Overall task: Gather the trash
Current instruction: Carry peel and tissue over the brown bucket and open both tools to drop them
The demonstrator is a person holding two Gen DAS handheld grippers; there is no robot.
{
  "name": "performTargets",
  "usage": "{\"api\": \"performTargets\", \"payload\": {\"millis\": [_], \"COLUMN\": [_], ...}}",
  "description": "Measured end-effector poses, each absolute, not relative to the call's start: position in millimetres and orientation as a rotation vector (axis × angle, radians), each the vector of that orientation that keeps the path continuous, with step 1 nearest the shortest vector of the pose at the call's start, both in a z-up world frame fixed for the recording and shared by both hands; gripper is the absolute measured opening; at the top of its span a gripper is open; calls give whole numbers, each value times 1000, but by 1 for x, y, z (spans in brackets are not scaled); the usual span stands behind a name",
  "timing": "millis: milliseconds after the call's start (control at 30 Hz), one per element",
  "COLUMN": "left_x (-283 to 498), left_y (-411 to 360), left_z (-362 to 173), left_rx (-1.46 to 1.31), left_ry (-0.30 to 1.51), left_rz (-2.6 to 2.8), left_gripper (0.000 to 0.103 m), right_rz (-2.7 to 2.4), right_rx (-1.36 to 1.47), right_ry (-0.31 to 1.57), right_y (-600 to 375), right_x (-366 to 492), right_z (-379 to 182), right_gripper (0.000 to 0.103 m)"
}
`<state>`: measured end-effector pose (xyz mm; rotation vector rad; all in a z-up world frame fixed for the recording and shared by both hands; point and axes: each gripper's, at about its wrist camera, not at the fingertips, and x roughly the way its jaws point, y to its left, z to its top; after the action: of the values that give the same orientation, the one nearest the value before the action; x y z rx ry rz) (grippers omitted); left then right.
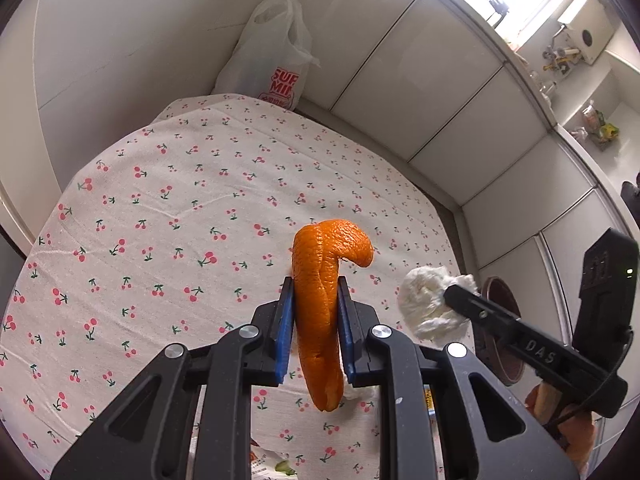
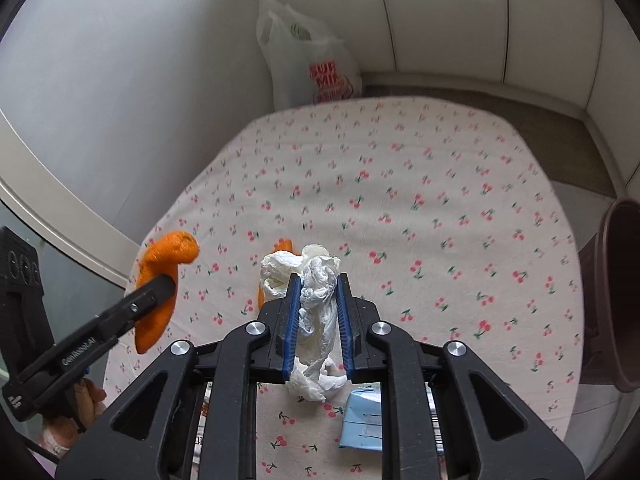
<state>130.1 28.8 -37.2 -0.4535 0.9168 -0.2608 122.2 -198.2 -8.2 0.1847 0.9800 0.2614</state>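
Left hand-held gripper (image 1: 313, 308): black frame, blue pads, narrowed onto a long curled strip of orange peel (image 1: 320, 320), which hangs clear above the surface (image 1: 160, 208).

Right hand-held gripper (image 2: 318, 312): same build, pads pressed on a crumpled white paper tissue wad (image 2: 316, 312), lifted off the cloth.

Beneath it: a light blue flat packet (image 2: 362, 420) lying on the surface; a second small orange peel piece (image 2: 282, 246) behind the tissue.

Surface: white cloth with a red cherry print.

Right edge: brown round bin (image 2: 620, 292).

Far corner: white plastic shopping bag with red lettering (image 2: 316, 68), standing against the wall.
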Motion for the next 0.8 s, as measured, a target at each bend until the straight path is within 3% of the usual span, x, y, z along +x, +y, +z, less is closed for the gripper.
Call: {"api": "performTargets", "payload": {"millis": [800], "left_x": [111], "left_y": [-55], "left_z": [4], "left_rx": [-373], "left_ry": [852], "left_rz": [-404], "left_gripper": [20], "right_rz": [-39], "right_rx": [248], "right_ry": [600], "right_y": [-324], "right_x": [52], "right_z": [84], "right_gripper": [17]}}
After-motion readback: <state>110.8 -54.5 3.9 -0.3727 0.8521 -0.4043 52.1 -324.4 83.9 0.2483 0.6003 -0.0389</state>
